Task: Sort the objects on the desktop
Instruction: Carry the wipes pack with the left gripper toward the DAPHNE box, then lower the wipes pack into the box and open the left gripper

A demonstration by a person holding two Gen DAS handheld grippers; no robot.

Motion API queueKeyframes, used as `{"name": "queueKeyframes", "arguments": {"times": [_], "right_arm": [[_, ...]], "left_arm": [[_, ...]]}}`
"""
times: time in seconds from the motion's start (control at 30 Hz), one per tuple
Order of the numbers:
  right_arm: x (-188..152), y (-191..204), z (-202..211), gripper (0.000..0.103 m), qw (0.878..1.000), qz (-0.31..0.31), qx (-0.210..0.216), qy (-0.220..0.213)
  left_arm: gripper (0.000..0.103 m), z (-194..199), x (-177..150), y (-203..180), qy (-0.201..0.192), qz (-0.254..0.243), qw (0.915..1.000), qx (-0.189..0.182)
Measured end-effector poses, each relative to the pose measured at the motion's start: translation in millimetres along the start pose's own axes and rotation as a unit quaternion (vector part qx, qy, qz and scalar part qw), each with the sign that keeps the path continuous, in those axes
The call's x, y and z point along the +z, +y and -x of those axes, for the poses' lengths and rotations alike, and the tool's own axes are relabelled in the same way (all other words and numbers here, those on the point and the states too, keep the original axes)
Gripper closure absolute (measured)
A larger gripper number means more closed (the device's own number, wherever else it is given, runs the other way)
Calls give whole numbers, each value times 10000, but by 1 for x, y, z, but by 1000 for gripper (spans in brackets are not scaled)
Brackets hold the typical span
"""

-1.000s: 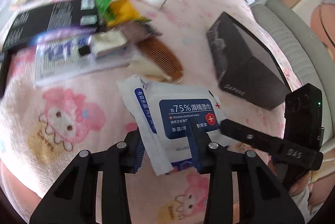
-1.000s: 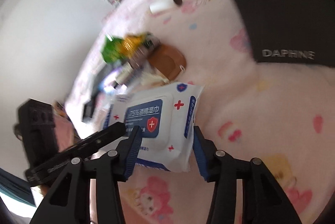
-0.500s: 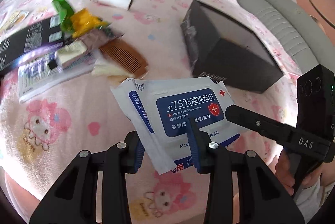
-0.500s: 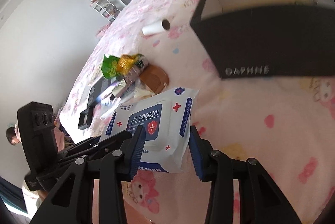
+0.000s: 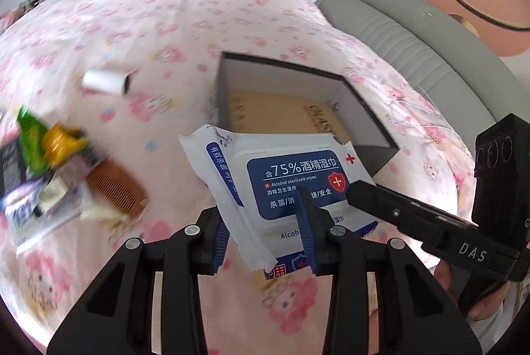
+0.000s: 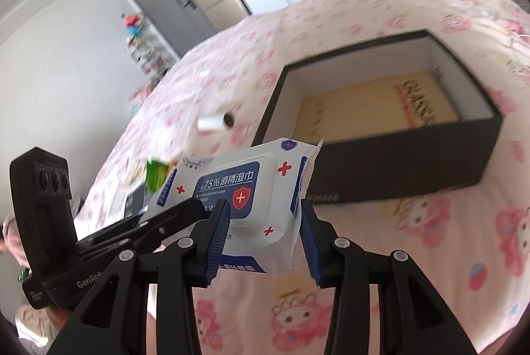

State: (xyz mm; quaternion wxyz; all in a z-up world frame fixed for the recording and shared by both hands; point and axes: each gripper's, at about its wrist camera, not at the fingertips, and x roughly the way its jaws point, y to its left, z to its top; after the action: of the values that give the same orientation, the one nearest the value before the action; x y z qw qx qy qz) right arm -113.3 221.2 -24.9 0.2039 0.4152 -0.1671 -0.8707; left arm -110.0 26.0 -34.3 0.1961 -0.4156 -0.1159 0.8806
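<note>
A white and blue pack of alcohol wipes (image 5: 291,176) hangs in the air above the pink bedspread, just in front of the open black box (image 5: 281,65). My left gripper (image 5: 263,235) is shut on its near-left end. My right gripper (image 6: 263,235) is shut on the same wipes pack (image 6: 251,186) from the other side, its blue pads pressing both edges. In the right wrist view the black box (image 6: 414,156) stands beyond the pack, with a yellowish sheet on its floor.
To the left lie a brown comb (image 5: 114,189), green and yellow snack packets (image 5: 43,139), a tube and a white paper roll (image 5: 104,83). A grey sofa (image 5: 414,33) runs behind the box. A hand holds each gripper at the frame edges.
Both grippers have lifted the wipes pack off the bedspread and carried it towards the black box. The box's inside has come into view and the clutter has slid away to the left.
</note>
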Motion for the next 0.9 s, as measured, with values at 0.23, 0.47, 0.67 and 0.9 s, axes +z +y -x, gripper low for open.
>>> {"name": "queueKeyframes", "arguments": {"times": [0.23,0.47,0.67,0.9], "right_arm": [[29,-28,12,64,9992,-195,-266,-230],[60,-46,7,64,9982,-138,-489,-326],[87,-68,-20,64,9985,-203,-459,-228],[104,-85,-59,64,9979,-222,-603,-3]], "left_arm": [[67,-23,30,-34,-166,-455,9988,-80],[67,-62,68,-44,-135,-334,9992,-181],[66,-99,92,-38,-21,-315,9995,-72],[66,-146,103,-14,474,165,9987,-41]]}}
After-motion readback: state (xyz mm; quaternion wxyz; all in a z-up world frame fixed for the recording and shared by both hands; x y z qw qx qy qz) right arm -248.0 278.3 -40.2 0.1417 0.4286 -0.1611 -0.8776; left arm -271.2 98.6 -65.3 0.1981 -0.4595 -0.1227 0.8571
